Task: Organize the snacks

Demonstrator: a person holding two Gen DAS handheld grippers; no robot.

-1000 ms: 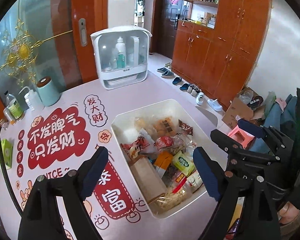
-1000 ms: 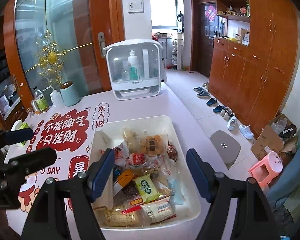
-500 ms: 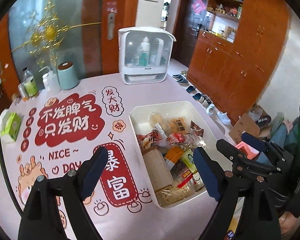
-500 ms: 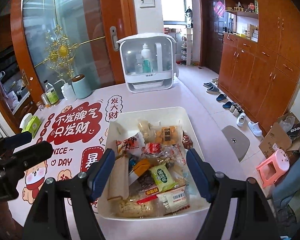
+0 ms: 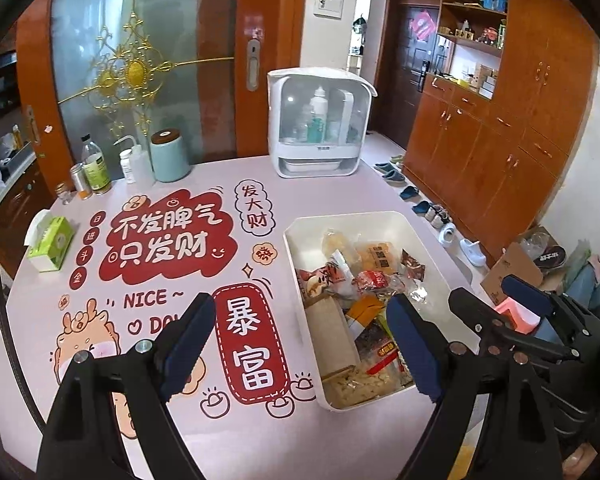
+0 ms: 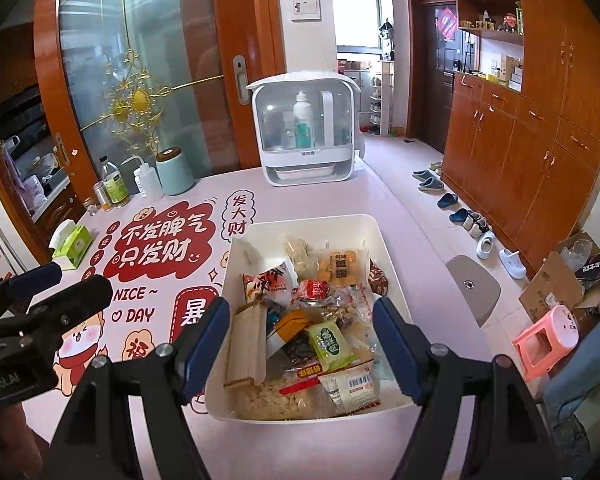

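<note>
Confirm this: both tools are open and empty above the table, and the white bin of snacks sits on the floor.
Wrong on one point: the white bin sits on the table, not the floor, as the right wrist view shows. The left tool and right tool are indeed open and empty.

You see desk (image 5: 340, 196) pale pink, printed with red cloud shapes carrying white Chinese characters, plus black "NICE ~ DAY" letters and orange cartoon animal. Your snack bin (image 6: 384, 240) white; inside, green packet (image 6: 330, 342), orange packet (image 6: 342, 268), red wrapper (image 6: 314, 290), beige box (image 6: 246, 344). Left tongs (image 5: 300, 348) and right tongs (image 6: 302, 346) black with dark blue pads. Canister (image 5: 170, 158) mint green, brown lid. Tissue box (image 5: 52, 244) green. Cabinets (image 5: 512, 152) orange-brown wood. Stool (image 6: 546, 342) pink.
</note>
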